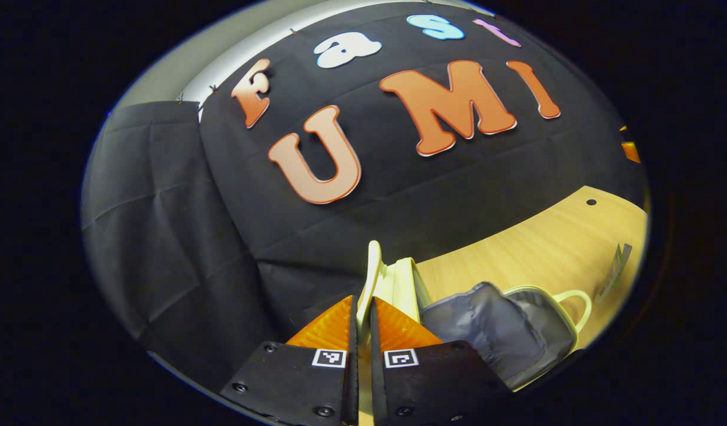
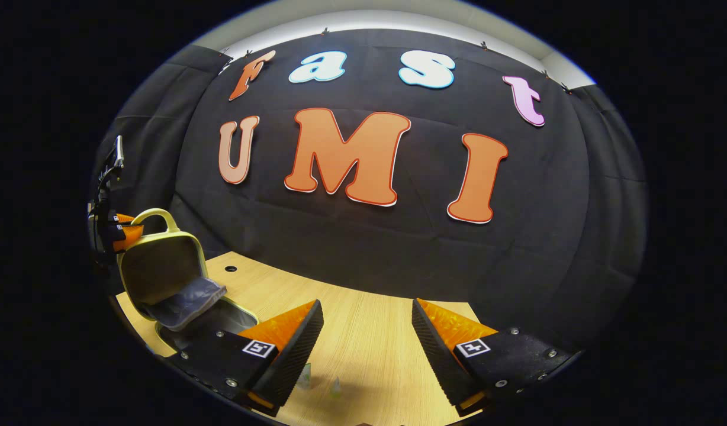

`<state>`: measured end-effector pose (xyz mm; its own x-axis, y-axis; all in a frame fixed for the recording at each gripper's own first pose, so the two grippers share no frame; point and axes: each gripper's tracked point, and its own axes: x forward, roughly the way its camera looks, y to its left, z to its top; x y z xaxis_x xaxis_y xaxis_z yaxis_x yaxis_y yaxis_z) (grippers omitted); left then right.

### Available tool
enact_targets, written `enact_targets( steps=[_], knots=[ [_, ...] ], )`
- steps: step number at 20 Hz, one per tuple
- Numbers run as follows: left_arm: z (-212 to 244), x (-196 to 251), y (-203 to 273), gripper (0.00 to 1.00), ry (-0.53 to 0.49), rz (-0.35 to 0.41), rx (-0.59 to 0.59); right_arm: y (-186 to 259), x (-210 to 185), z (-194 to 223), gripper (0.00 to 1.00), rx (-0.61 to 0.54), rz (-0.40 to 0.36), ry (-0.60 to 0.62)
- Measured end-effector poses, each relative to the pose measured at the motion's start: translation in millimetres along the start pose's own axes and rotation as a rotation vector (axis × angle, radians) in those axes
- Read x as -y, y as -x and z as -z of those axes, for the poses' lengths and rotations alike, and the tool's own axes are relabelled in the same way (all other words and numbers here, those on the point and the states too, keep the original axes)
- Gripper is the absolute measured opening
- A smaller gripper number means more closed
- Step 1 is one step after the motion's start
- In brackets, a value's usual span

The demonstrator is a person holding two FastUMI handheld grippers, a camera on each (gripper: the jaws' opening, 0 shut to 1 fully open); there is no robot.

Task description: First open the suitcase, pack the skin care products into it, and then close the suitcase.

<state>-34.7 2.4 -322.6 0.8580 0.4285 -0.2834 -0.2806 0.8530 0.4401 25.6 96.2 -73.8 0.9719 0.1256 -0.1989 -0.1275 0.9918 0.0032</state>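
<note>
Opening step nearly done: left claw [image 1: 363,331] is clamped on the lid [image 1: 372,278] edge of the suitcase [image 2: 162,278], propped upright at the desk's [image 2: 363,337] left end. Right claw [image 2: 366,337] gapes wide, empty — above small bottles [image 2: 335,387]. Next move calls for gripping one.

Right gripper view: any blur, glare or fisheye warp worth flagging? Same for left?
Right gripper view: sharp, even light, table edge bows strongly; small items between the open fingers are cut off and dim. Left gripper view: heavy tilt and warp, suitcase lid crisp, no glare.
</note>
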Motion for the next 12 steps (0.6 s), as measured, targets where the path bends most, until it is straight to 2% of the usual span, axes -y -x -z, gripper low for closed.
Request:
enact_targets(
  steps=[7,12],
  knots=[
    [2.3,-1.2,-1.3,0.09,0.034,-0.120,-0.096,-1.5,-28.4,4.0,0.95,-0.041,0.018,-0.039],
    [7.3,-3.0,-3.9,0.09,0.106,-0.145,-0.174,2.1,-40.6,1.9,0.95,-0.050,0.023,-0.054]
  ],
)
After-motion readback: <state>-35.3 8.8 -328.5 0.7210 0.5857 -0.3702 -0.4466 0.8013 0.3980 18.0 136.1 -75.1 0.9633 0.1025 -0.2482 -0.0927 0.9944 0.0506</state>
